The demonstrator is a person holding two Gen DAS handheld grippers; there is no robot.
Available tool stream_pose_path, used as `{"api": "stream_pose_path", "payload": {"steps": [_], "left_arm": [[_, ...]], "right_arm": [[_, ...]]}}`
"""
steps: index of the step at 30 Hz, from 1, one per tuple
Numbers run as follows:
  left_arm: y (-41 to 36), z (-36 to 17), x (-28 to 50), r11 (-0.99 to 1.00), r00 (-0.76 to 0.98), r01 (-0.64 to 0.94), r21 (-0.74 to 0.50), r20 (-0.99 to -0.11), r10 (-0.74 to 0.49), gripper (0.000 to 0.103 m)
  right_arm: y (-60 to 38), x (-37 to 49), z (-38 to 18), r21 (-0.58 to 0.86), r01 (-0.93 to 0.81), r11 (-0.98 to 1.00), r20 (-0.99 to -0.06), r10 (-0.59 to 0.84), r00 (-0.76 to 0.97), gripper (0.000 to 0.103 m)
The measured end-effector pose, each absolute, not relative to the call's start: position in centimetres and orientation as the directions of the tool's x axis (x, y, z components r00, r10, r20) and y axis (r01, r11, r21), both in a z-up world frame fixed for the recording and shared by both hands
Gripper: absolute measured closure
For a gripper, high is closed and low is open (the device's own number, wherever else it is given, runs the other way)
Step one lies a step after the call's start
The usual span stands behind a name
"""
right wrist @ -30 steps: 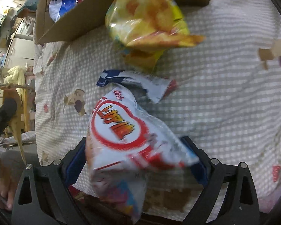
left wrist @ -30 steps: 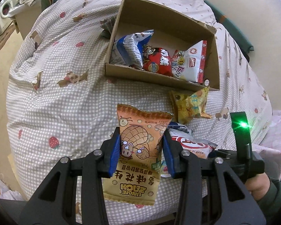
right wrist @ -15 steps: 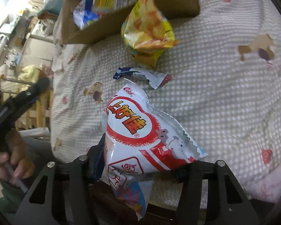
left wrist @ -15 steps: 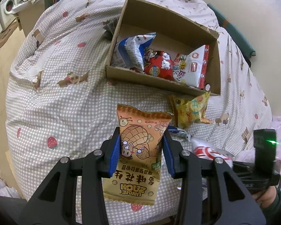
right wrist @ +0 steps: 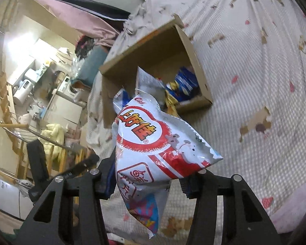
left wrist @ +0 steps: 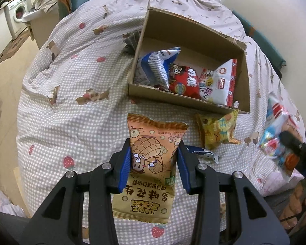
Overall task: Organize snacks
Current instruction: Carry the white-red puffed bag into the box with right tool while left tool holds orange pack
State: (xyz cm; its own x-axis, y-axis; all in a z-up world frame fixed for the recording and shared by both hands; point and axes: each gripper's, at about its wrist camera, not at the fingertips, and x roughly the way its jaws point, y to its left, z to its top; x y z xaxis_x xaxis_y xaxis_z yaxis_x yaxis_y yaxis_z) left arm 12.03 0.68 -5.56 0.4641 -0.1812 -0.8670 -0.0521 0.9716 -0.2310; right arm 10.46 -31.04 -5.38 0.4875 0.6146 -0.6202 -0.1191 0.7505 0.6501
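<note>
Two grippers each hold one snack. Left gripper (left wrist: 154, 168): blue pads closed against both sides of the orange peanut packet (left wrist: 151, 167), which hangs above the checked bedspread (left wrist: 71, 112). Beyond its fingertips stands the cardboard box (left wrist: 185, 100), holding three packets; a yellow packet (left wrist: 217, 131) lies just outside the near wall. Right gripper (right wrist: 146, 185): clamped on the white-and-red chip bag (right wrist: 153, 143), apparently raised short of the box (right wrist: 153, 51) ahead.
</note>
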Motion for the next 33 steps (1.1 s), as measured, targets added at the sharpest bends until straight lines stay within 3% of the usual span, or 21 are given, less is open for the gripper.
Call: {"api": "stream_pose_path", "payload": {"steps": [7,19,24,29,33], "left_arm": [[1.4,-4.7,12.4,0.969,0.500,-0.077,-0.236,-0.850,-0.167,0.066],[1.0,-4.7,13.3,0.960,0.491,-0.081,-0.267,-0.849,-0.194,0.066],[1.0,-5.1,13.8,0.965,0.485,-0.080,-0.249,-0.856,-0.180,0.066],[1.0,-5.2,15.1,0.966,0.477,-0.087,-0.245,-0.861,-0.175,0.066],[0.6,-4.2,17.5,0.969,0.472,-0.054,-0.241,-0.861,-0.188,0.066]], "right_arm": [[-28.7,13.4,-4.4,0.656,-0.143,0.741,-0.599,0.626,0.499,0.054],[-22.5,23.3,-5.4,0.575,-0.215,0.790,-0.686,0.608,0.400,0.056],[-23.0,26.0,-7.0,0.521,-0.174,0.836,-0.739,0.544,0.397,0.056],[-25.4,27.1,-7.3,0.389,-0.090,0.917,-0.811,0.387,0.439,0.056],[-26.7,27.8,-7.6,0.431,-0.067,0.900,-0.799,0.415,0.436,0.056]]}}
